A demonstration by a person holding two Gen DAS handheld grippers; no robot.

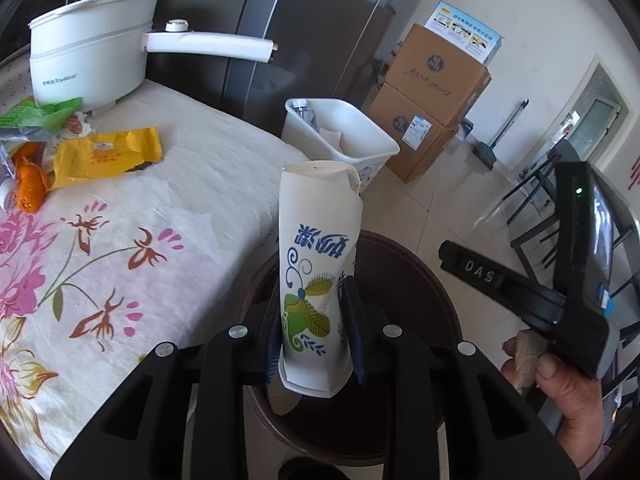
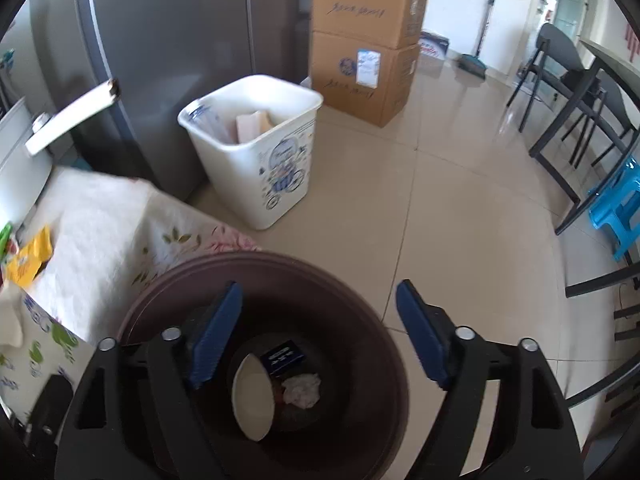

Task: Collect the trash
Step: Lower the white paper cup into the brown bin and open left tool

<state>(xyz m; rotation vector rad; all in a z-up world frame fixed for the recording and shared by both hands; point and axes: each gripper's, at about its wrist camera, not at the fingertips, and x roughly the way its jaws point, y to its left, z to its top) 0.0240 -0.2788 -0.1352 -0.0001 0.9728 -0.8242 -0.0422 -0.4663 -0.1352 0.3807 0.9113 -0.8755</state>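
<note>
One crushed paper cup (image 1: 316,280) is clamped between the pads of my left gripper (image 1: 316,336), held upright above the brown bin (image 1: 420,300) that stands on the floor beside the worktop (image 1: 168,216); inside this bin I see a flattened white cup (image 2: 253,398), a small blue box (image 2: 282,357) and a crumpled tissue (image 2: 302,389); my right gripper (image 2: 320,332) hangs over the bin with jaws wide apart and nothing between them; on the flowered cloth of the worktop lie a yellow wrapper (image 1: 106,154), a green wrapper (image 1: 38,114) and some orange peel (image 1: 30,184), near a white electric pot (image 1: 92,52); farther away stand a white wastebasket (image 2: 256,152) and two stacked cardboard boxes (image 2: 364,36).
</note>
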